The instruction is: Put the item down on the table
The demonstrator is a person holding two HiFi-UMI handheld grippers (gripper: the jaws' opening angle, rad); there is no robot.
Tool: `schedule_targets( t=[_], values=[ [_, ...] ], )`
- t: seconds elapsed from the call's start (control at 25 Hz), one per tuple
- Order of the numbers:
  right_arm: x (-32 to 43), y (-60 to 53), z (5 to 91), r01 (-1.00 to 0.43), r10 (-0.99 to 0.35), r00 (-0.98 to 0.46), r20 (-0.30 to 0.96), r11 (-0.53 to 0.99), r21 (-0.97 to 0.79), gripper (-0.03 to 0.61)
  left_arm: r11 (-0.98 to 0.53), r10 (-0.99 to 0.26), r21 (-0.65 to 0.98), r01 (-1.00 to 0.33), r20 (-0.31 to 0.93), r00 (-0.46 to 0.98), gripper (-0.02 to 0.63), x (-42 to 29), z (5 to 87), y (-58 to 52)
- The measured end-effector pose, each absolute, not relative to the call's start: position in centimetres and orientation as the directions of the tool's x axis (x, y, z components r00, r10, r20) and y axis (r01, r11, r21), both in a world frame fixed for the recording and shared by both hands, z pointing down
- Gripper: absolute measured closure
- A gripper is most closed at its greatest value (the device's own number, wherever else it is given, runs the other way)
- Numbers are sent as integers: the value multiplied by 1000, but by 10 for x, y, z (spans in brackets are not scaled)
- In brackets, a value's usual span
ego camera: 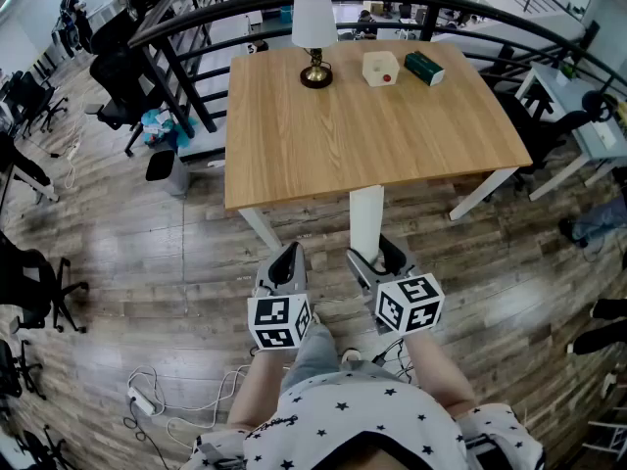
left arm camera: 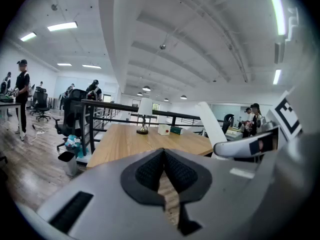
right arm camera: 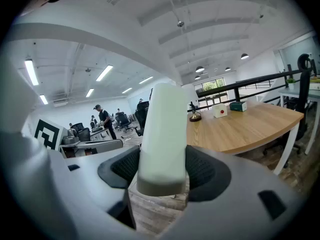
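Closest in, the person's star-printed shirt [ego camera: 362, 419] filled the bottom of the head view, with the 2 grippers held side by side just ahead of it, low over the wood-plank floor [ego camera: 147, 292]. The left gripper [ego camera: 286, 262] had its jaws closed together, pad against pad, with nothing between them. The right gripper [ego camera: 377, 260] had its jaws spread wide and clamped on a long white bar [right arm camera: 162, 129], 1 pad pressed to each side. The bar stood up out of the jaws and pointed away toward the table; none of it rested on any surface. In the left gripper view the same bar showed as a pale slanted post off to the right. A tangle of white cables [ego camera: 157, 399] lay on the floor to the person's left.

Beyond the grippers stood the wooden table [ego camera: 362, 135], its near edge just past the jaw tips. Along its far edge sat 3 things: a small lamp [ego camera: 314, 32] with a white shade and brass foot, a white box [ego camera: 380, 69] with a red spot just to the right of it, and a dark green box [ego camera: 424, 68] further right. A black railing [ego camera: 196, 13] curved behind the table, with a dark bin [ego camera: 162, 164] on the floor off the table's left side.
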State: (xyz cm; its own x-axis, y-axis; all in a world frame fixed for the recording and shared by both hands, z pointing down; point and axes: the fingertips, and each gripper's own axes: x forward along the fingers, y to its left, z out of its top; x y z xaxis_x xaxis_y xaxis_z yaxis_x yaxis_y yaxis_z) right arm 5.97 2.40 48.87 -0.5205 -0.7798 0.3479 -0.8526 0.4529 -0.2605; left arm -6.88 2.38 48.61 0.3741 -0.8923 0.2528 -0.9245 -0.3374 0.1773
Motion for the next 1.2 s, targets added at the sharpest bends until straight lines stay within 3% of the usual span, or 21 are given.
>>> schedule_targets(
  t=[0.44,1.2],
  values=[
    [94,146,479,-842,-775,-539,328,489,-229,295,-313,-899,186,-931,257,354,603,-32,485,158],
    [111,170,462,-814,-769,-578,274,524,-249,293,-302,-921,173,-937,200,334,603,-10,460,187]
  ],
)
